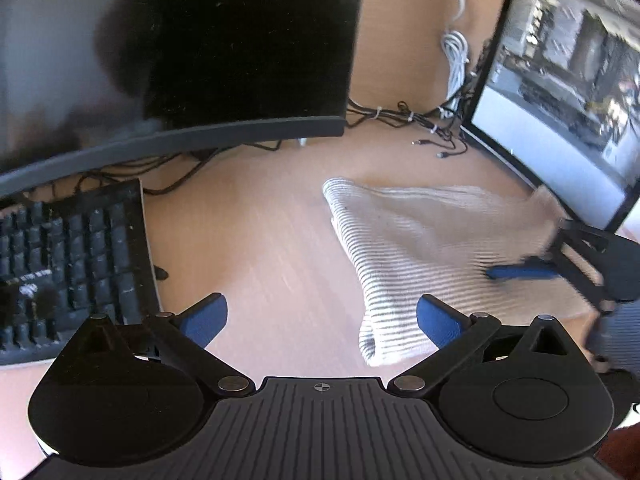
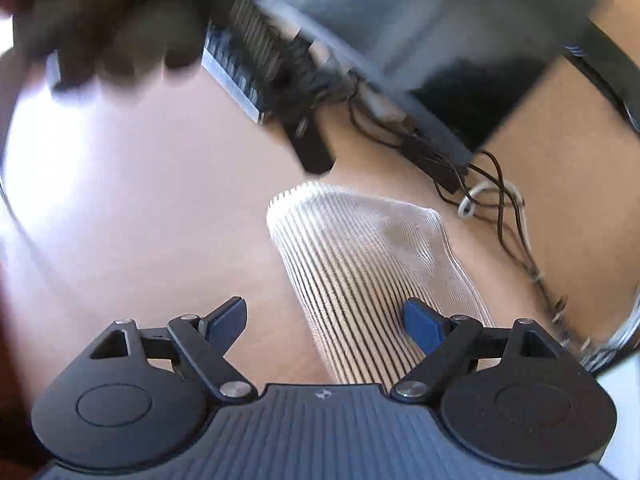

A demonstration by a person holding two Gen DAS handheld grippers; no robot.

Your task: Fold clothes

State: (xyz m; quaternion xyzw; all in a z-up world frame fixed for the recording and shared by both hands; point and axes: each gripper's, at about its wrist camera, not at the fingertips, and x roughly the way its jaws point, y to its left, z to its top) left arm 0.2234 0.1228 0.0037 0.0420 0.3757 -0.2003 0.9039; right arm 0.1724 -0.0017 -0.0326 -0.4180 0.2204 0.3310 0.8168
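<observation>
Both the left gripper (image 1: 322, 322) and the right gripper (image 2: 324, 326) gape wide, holding nothing. The striped cloth (image 1: 416, 248) lies bunched on the bench (image 1: 260, 240); soft, light, limp, best pinched at an edge or corner.

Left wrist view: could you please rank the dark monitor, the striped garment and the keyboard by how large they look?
1. dark monitor, nearer the lens, so unsure
2. striped garment
3. keyboard, cut off by the edge
</observation>
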